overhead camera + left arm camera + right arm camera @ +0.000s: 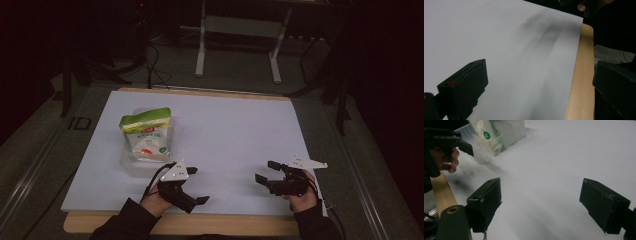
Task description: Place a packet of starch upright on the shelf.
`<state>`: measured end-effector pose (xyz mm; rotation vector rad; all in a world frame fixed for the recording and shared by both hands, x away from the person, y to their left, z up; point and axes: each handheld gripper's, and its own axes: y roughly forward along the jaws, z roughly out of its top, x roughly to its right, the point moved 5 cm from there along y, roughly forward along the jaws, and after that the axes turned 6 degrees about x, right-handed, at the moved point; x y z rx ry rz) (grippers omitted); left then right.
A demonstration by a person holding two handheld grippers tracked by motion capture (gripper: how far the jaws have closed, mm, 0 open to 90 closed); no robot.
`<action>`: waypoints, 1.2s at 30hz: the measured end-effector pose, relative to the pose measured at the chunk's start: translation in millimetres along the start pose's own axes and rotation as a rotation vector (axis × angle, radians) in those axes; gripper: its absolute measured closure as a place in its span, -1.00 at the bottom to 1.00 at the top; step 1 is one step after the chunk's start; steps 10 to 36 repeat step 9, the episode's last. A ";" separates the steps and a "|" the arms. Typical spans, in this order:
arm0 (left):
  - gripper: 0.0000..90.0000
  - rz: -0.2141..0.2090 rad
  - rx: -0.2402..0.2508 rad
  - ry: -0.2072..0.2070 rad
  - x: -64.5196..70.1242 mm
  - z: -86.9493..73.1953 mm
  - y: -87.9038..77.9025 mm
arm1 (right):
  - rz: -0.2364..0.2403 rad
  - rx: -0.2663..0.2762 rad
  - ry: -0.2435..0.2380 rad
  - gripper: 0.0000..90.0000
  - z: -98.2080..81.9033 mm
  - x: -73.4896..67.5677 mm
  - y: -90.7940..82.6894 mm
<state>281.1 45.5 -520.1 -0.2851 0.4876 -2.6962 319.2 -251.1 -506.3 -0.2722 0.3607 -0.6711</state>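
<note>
Both grippers sit low near the desk's [240, 125] front edge w/ jaws spread and nothing between them, prob. a ready pose: left gripper [196, 186] just beside the clear plastic box [131, 165], right gripper [266, 171] well apart from it. The green-topped white pouch [146, 134] stands upright in that box, left-centre of the white sheet, so the left looks best placed to reach it.
</note>
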 end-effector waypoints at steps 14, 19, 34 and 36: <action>-0.99 0.002 -0.004 0.001 -0.1 -1.2 -0.2 | -0.004 -0.015 -0.014 -0.61 -3.4 1.1 4.1; -0.99 0.002 -0.004 0.001 -0.1 -1.2 -0.2 | -0.004 -0.015 -0.014 -0.61 -3.4 1.1 4.1; -0.99 0.002 -0.004 0.001 -0.1 -1.2 -0.2 | -0.004 -0.015 -0.014 -0.61 -3.4 1.1 4.1; -0.99 0.002 -0.004 0.001 -0.1 -1.2 -0.2 | -0.004 -0.015 -0.014 -0.61 -3.4 1.1 4.1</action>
